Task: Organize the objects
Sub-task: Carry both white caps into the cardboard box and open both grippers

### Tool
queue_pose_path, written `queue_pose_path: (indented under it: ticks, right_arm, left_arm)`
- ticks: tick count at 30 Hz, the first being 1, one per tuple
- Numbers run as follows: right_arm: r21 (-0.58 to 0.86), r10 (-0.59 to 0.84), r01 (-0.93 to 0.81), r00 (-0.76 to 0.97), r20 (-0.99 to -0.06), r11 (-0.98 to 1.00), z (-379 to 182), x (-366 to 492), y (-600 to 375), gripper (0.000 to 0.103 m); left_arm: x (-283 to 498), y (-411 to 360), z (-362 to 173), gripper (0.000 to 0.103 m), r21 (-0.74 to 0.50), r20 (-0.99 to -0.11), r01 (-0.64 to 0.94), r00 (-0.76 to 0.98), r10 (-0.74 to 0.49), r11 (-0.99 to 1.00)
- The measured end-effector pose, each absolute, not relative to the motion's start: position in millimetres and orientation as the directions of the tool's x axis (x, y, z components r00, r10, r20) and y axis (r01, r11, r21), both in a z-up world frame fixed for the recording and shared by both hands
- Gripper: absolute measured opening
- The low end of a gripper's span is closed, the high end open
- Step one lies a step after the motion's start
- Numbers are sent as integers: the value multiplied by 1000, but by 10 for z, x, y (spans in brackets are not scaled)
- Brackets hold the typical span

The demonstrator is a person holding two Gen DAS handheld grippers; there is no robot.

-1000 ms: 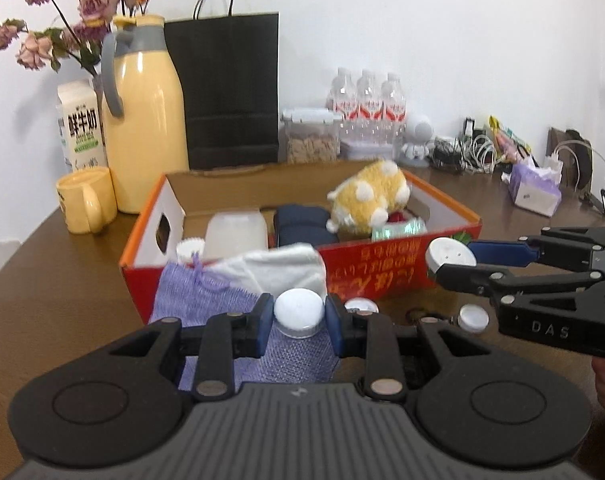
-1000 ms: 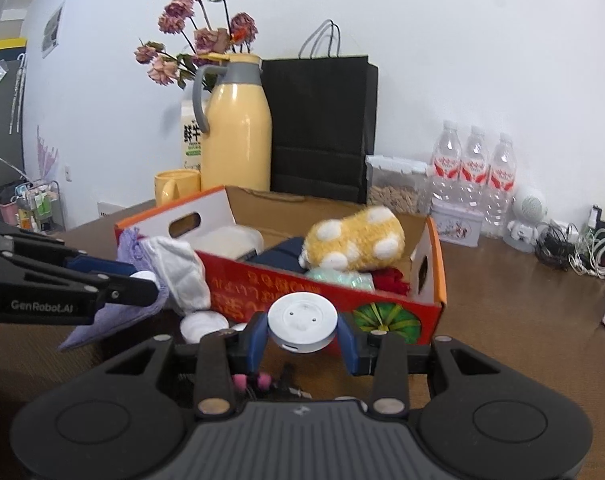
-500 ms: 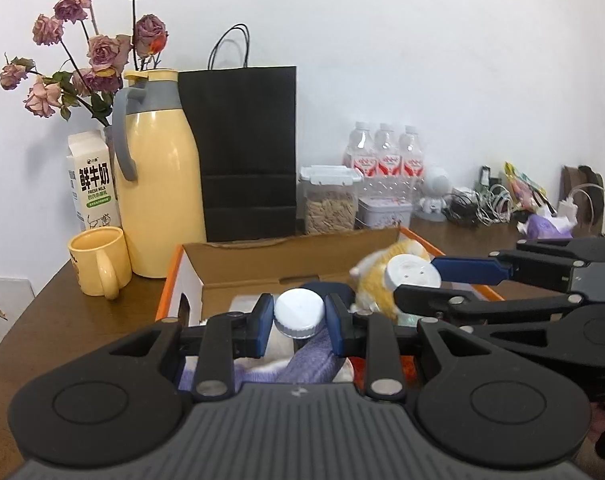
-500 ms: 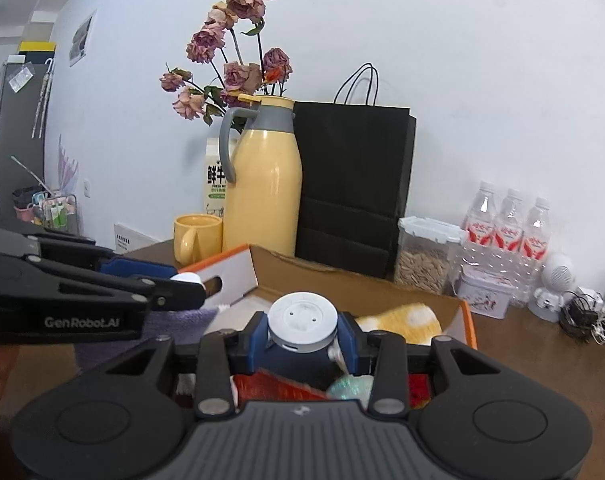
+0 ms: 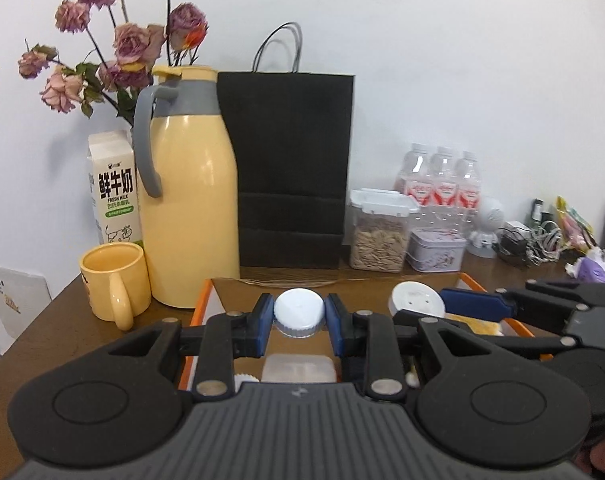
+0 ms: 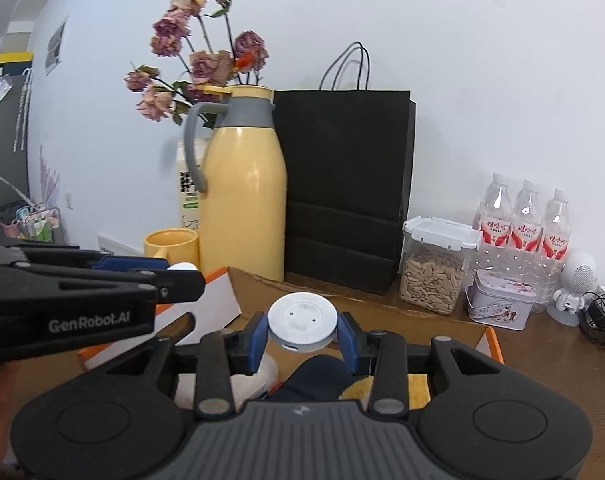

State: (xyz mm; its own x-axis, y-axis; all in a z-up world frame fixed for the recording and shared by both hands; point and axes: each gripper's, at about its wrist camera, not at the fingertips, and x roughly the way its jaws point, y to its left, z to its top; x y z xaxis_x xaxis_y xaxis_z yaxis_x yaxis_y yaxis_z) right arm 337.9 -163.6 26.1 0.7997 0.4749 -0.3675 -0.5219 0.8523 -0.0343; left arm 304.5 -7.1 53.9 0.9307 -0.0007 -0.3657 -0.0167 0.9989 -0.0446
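Above the cardboard box (image 5: 468, 280), left gripper (image 5: 299, 322) is clenching a white cap (image 5: 299, 312), right gripper (image 6: 302, 334) gripping a white disc (image 6: 302, 318), both poised for dropping in

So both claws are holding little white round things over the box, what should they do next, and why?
Probably lower the left claw a little and let go. It is shut on a white ribbed cap right above the open orange box, where a clear tub already lies. The right claw, shut on a white disc, also hangs over the box and could likely follow.
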Motion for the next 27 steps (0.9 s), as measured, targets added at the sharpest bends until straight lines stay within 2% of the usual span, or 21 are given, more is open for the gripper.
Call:
queue_pose_path:
  ticks: [8, 14, 16, 17, 18, 19, 20, 21, 22, 23, 25, 26, 27]
  right_arm:
    - [-26, 453, -508, 790, -413, 861, 46, 3546, -1590, 37]
    - [-36, 439, -503, 785, -437, 863, -39, 3544, -1597, 37]
    - [-38, 438, -502, 786, -436, 864, -37, 3532, -1606, 37]
    - [-40, 436, -500, 789, -433, 865, -34, 3520, -1610, 42]
    - [-43, 432, -497, 791, -432, 867, -31, 3511, -1611, 46]
    - [-46, 429, -494, 794, -430, 868, -30, 3500, -1616, 57]
    - [-48, 426, -489, 799, -425, 871, -28, 3488, -1621, 69]
    - [-50, 421, -484, 804, -420, 874, -25, 3475, -1627, 74]
    - [-52, 416, -477, 810, -414, 877, -17, 3462, -1633, 84]
    - [-51, 411, -470, 815, -408, 881, -10, 3451, -1644, 89]
    - [-42, 395, -448, 826, -403, 893, 7, 3451, -1677, 97]
    - [-30, 390, -438, 828, -403, 899, 15, 3459, -1703, 102]
    - [-14, 389, -431, 829, -402, 902, 18, 3468, -1734, 103]
  left_arm:
    - [3275, -9, 272, 29, -40, -435, -36, 900, 16, 999]
    - [3239, -36, 227, 29, -21, -441, -33, 897, 20, 999]
    - [3225, -32, 227, 33, -17, -440, -36, 898, 25, 999]
    - [3224, -25, 226, 35, -16, -440, -38, 898, 27, 999]
    - [3216, -19, 226, 41, -16, -439, -40, 898, 29, 999]
    - [3209, -15, 229, 50, -16, -437, -44, 899, 33, 999]
    - [3199, -10, 233, 55, -17, -433, -48, 901, 36, 999]
    - [3186, -5, 238, 71, -19, -428, -52, 903, 39, 998]
    - [3172, 3, 243, 81, -19, -421, -70, 905, 55, 997]
    - [3161, 13, 249, 85, -16, -412, -93, 908, 79, 996]
    - [3159, 48, 259, 102, -21, -409, -117, 907, 99, 993]
    - [3161, 76, 264, 103, -31, -408, -128, 907, 105, 991]
    - [3156, 94, 270, 103, -40, -406, -131, 908, 103, 991]
